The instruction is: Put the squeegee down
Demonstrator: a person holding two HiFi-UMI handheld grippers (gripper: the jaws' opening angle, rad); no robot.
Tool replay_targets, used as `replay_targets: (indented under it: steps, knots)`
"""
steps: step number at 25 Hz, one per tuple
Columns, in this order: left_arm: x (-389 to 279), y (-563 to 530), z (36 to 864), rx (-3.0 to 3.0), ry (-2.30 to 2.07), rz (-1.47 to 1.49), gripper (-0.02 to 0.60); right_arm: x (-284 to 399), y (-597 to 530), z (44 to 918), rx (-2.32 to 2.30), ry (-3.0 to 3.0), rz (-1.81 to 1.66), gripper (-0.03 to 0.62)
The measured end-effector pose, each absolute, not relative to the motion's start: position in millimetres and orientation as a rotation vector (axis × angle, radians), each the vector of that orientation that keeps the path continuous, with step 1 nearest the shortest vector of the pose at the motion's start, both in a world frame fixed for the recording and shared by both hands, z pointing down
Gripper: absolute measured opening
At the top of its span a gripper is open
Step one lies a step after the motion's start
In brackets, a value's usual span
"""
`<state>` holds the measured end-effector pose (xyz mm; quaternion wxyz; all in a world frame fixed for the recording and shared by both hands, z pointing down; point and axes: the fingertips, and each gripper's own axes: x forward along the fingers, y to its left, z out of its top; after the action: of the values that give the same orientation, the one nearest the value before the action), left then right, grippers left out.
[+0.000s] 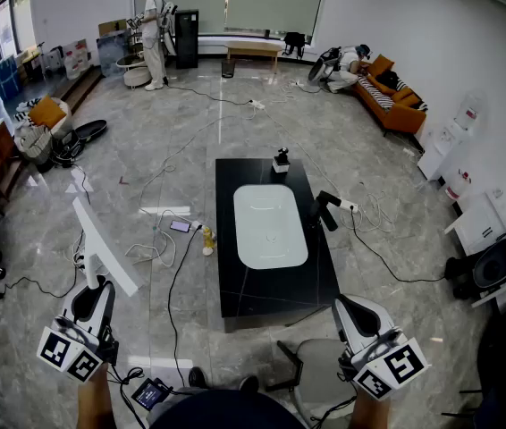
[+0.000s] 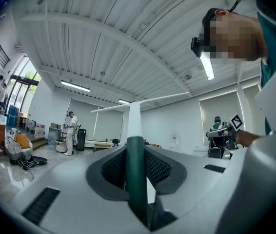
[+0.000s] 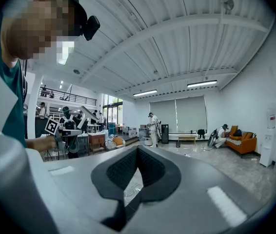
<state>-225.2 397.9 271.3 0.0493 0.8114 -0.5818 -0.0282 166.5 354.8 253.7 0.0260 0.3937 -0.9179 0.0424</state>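
My left gripper point(image 1: 92, 300) is clamped on the squeegee point(image 1: 101, 244). Its dark green handle sits squeezed between the jaws, and the white shaft rises to the long white blade across the top. I'm holding it in the air down at my left side, clear of the grey floor point(image 1: 190, 132) and well apart from the black table point(image 1: 235, 284). A white tray point(image 1: 269, 226) lies on that table. My right gripper point(image 3: 137, 152) is pinched closed on nothing, tips together, low on my right.
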Motion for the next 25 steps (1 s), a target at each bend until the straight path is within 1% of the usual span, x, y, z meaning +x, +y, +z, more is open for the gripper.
replay_targets:
  steps: [13, 25]
  knots:
    - [-258.6, 364.1, 277.1, 2.48, -1.714, -0.102, 0.074, 135.3, 334.2, 250.1, 1.268, -2.806, 0.147, 0.008]
    - [-315.1, 337.5, 290.5, 2.513, -1.616, -0.126, 0.074, 81.5, 328.8, 246.3, 1.384, -2.789, 0.155, 0.008]
